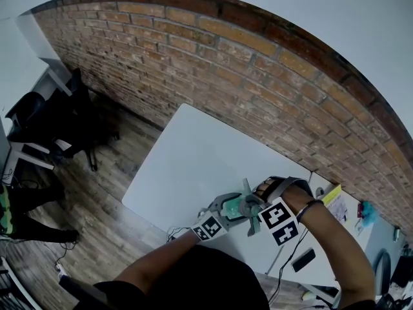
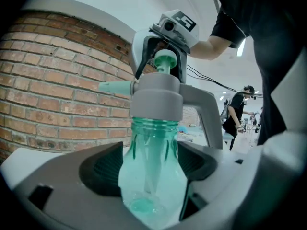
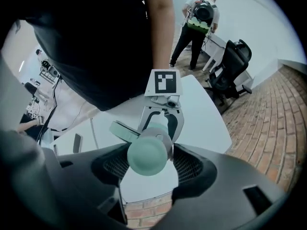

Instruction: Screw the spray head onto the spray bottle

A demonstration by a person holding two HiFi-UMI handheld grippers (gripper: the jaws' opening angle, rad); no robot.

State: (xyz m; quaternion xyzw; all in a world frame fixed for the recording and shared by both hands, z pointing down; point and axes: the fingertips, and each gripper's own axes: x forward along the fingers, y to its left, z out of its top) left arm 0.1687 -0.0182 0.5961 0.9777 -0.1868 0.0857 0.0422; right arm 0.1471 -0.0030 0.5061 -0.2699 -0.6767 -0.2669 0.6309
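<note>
Your left gripper (image 2: 148, 169) is clamped on the spray bottle (image 2: 152, 186). Both pads press the clear green body below its shoulder, and the bottle stands upright.

The spray head (image 2: 156, 97) sits on the bottle's neck with its grey collar over the threads. Its pale green nozzle (image 2: 114, 86) points sideways. How far the collar is threaded on can't be made out.

Your right gripper (image 3: 152, 163) points down onto the head from above. Its jaws are closed on the head, and the head's round green top shows between the pads.

You hold bottle and head over the white table (image 1: 193, 154), above the part nearest you. Whether the bottle's base touches the tabletop is not visible. A brick wall (image 1: 226, 63) runs beyond the table's far edge.
</note>
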